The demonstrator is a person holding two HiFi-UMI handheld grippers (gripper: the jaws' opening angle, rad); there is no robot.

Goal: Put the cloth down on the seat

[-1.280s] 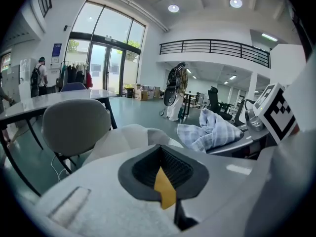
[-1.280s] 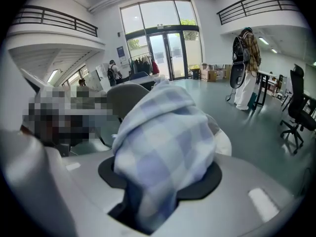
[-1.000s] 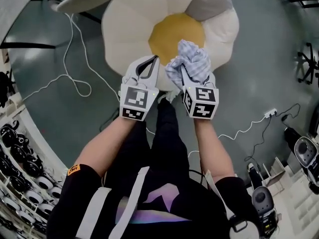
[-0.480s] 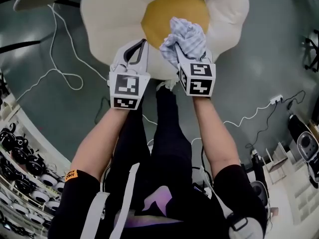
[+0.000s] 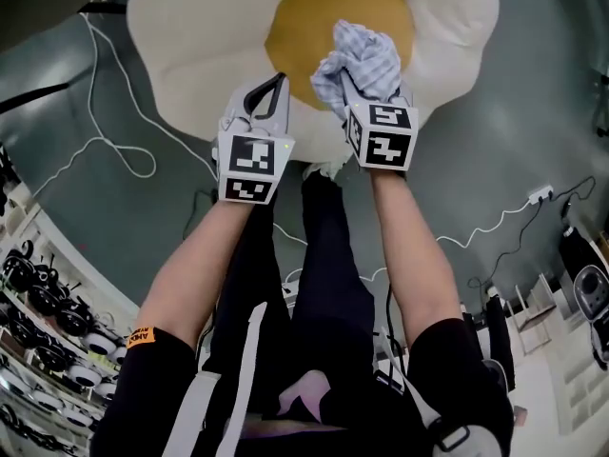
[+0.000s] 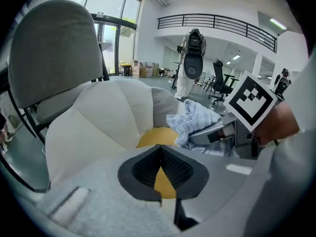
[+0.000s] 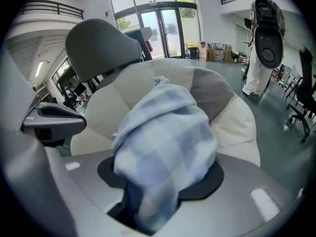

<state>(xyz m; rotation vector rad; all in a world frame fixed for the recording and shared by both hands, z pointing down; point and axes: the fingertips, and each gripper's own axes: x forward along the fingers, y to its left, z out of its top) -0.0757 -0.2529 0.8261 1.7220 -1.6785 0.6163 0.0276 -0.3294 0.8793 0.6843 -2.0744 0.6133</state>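
Observation:
A flower-shaped seat (image 5: 190, 27) with cream petals and a yellow centre (image 5: 295, 36) lies on the floor ahead. My right gripper (image 5: 357, 79) is shut on a bunched blue-and-white checked cloth (image 5: 366, 55), held above the right side of the yellow centre. In the right gripper view the cloth (image 7: 163, 142) fills the jaws and hides the pads. My left gripper (image 5: 281, 79) is shut and empty beside it, over the seat's near petal. In the left gripper view its tips (image 6: 159, 149) meet, with the yellow centre behind and the cloth (image 6: 197, 120) to the right.
White cables (image 5: 124, 131) loop over the grey floor left of the seat, and another cable (image 5: 495, 222) runs at the right. Shelves of dark items (image 5: 38, 322) stand at the lower left. A grey padded backrest (image 6: 54, 58) rises behind the seat. The person's legs (image 5: 324, 284) are below the grippers.
Both grippers have moved forward over the seat. The cloth has gone from the edge of the yellow centre to above it. The grip on the cloth looks the same.

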